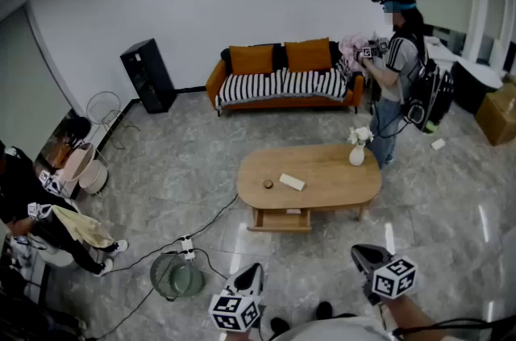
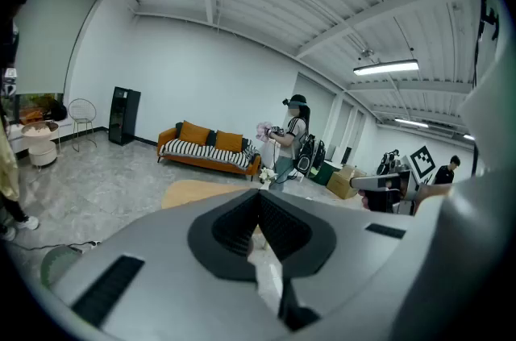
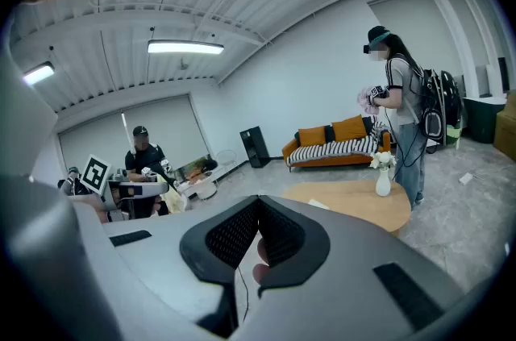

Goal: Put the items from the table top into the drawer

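Note:
An oval wooden coffee table (image 1: 330, 180) stands mid-room with its drawer (image 1: 281, 219) pulled open at the front. On top lie a white rectangular item (image 1: 292, 182), a small round dark item (image 1: 268, 185) and a white vase with flowers (image 1: 357, 152). My left gripper (image 1: 253, 276) and right gripper (image 1: 363, 255) hover low in the head view, well short of the table, both shut and empty. The left gripper (image 2: 258, 198) and the right gripper (image 3: 259, 206) each show jaws meeting at the tips, with the table (image 3: 363, 202) beyond.
A person with a backpack (image 1: 399, 65) stands behind the table by an orange striped sofa (image 1: 284, 77). Another person (image 1: 36, 210) crouches at left. A cable and power strip (image 1: 187, 247) run across the floor near a green round object (image 1: 176, 276). A black cabinet (image 1: 147, 75) stands by the wall.

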Tool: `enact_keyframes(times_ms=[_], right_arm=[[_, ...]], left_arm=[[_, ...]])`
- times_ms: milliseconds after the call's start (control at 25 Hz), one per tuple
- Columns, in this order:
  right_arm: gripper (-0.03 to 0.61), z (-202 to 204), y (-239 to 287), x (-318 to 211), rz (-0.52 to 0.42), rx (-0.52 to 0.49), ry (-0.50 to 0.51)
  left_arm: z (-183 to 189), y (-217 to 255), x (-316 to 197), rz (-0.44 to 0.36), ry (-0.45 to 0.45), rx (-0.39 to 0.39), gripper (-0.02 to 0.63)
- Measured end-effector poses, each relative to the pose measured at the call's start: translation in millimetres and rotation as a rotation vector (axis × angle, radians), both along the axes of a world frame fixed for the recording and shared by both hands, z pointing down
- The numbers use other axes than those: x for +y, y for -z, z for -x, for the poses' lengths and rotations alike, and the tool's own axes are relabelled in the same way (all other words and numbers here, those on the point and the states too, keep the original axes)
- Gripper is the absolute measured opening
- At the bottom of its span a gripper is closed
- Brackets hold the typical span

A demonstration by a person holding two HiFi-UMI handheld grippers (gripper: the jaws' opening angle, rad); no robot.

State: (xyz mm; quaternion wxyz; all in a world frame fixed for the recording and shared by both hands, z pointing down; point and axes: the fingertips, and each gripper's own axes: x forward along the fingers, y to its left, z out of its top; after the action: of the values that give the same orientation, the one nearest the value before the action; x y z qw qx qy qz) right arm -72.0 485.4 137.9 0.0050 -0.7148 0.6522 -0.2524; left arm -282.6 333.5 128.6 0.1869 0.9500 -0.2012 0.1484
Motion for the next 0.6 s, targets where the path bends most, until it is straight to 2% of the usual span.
enact_keyframes(times_ms=[600], right_arm=[[0.031, -12, -4, -3, 0.002, -0.02, 0.004]], left_arm=[[-9, -7, 0, 0.01, 0.015, -0.01, 0.002]])
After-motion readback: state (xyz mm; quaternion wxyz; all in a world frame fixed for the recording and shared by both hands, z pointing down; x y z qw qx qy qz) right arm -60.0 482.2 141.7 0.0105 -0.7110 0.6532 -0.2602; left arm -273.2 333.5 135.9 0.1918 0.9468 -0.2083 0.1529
